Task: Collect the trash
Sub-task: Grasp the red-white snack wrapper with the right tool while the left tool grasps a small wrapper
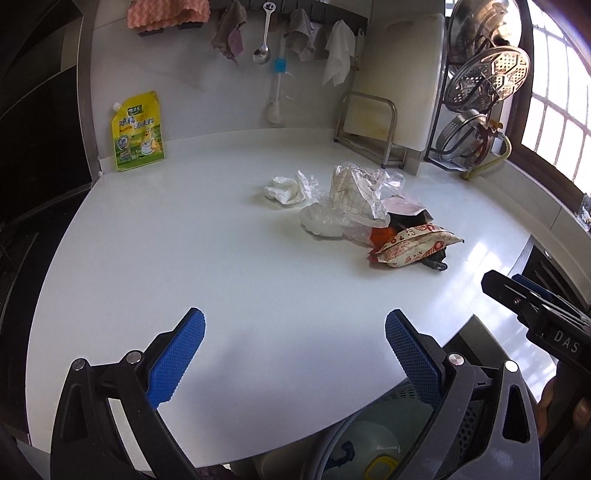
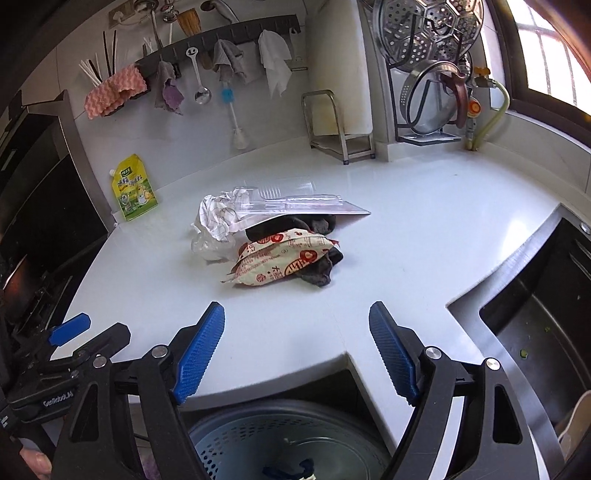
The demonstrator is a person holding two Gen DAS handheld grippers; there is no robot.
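Both the left gripper [image 1: 294, 354] and the right gripper [image 2: 296, 349] stood wide apart, holding nothing. The trash pile [image 1: 373, 214] lay on the white counter [image 1: 184, 258], well ahead of both, with the bin [image 2: 288, 439] below the counter's edge

A white bench [image 1: 184, 240] ran back to a pale grey wall [image 2: 266, 122]. A dark hook rail [image 2: 236, 29] on that wall carried cloths, a ladle [image 2: 199, 77] and a blue-handled brush [image 2: 231, 110]. A yellow pouch [image 1: 138, 133] leaned at the left corner. A metal rack [image 2: 428, 92] of steamer plates stood by the bright barred window [image 1: 554, 110]. A steel sink [image 2: 535, 314] was sunk into the bench at right.
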